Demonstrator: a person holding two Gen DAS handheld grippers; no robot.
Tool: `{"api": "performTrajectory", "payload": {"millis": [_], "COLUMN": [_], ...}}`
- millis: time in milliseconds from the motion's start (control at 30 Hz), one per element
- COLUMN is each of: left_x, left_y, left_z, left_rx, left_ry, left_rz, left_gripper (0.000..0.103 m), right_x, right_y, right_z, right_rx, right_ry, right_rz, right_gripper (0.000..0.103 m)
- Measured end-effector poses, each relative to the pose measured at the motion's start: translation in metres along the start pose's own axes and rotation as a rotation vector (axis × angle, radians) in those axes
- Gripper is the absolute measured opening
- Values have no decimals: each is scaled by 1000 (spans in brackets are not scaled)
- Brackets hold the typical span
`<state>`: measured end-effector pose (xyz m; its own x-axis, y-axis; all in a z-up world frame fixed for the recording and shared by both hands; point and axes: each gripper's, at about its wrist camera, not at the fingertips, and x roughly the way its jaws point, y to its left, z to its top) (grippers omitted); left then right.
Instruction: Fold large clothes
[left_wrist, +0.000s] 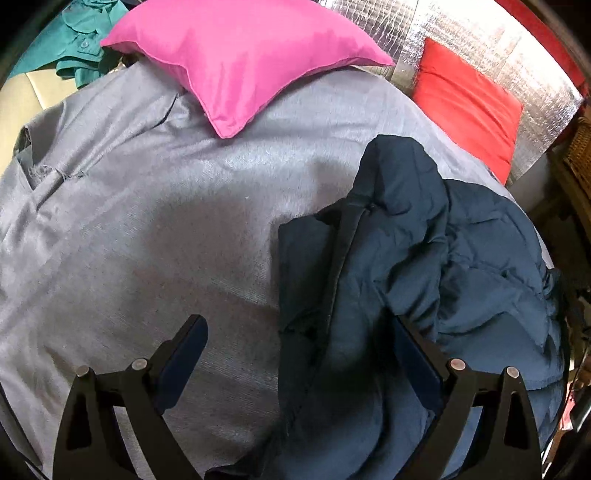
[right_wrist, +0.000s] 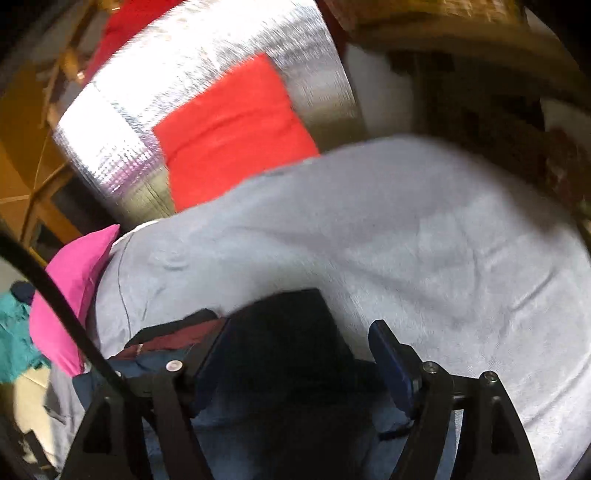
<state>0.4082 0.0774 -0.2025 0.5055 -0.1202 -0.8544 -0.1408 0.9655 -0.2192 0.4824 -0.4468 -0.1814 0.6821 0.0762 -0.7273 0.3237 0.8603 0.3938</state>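
The dark navy garment (left_wrist: 424, 266) lies crumpled on the grey bedcover (left_wrist: 147, 221), a rumpled heap with one flap folded over along a dark seam. In the left wrist view it sits straight ahead of the left gripper (left_wrist: 299, 332) and spreads off to that gripper's right side, with its near edge running down between the two fingers. The left gripper's jaws stand wide apart; neither pad presses on the cloth, though the right finger (left_wrist: 417, 354) overlaps the garment's edge in the picture (whether it touches, I cannot tell).

In the blurred right wrist view the same garment (right_wrist: 280, 332) fills the gap between the fingers of the right gripper (right_wrist: 295, 343). Its jaws are spread wide too, and the pads do not visibly squeeze the cloth. A strip of dark red lining (right_wrist: 173, 338) shows just to the left of that gripper's left finger.

Beyond the left gripper, further up the bedcover, rests a pink cushion (left_wrist: 243, 62); ahead and to its right a red cushion (left_wrist: 469, 103) leans against a silver foil-like panel (left_wrist: 461, 40). A teal garment (left_wrist: 70, 44) lies far ahead to the left.
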Motion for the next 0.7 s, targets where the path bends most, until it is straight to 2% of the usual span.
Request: {"api": "performTrajectory", "payload": {"millis": [67,100,133,233,300,333,433,500,567,700], "left_x": [1,2,4,6,6,6,10,13,11,-2], "left_y": [-1,-1,-1,-2,-4,-6,-13,-14,-13,-15], "left_z": [-1,-2,-1,0,1,2,2,3,3,0], "left_rx": [9,11,12,15,25,36,71,68,62,93], "left_ry": [-1,0,3,-4,-17,-29,-57,-54,-52,-62], "left_rz": [3,4,6,2,5,9,30,33,34,62], "left_gripper": [99,99,99,99,99,99,99,99,99,99], "right_x": [19,29,35,34,18,8,-6,12,29,4], "right_y": [-4,-6,-5,-6,-3,-3,2,-2,-7,-15], "right_z": [-4,-8,-12,-25,-27,-29,-32,-34,-38,-38], "right_rx": [-7,-19,-31,-78,-94,-105,-133,-121,-88,-36], "right_ry": [57,96,108,90,41,7,-58,9,66,1], "right_rz": [33,48,50,5,11,12,-9,-39,-57,-9], "right_gripper": [78,74,58,29,20,19,19,21,32,62]}}
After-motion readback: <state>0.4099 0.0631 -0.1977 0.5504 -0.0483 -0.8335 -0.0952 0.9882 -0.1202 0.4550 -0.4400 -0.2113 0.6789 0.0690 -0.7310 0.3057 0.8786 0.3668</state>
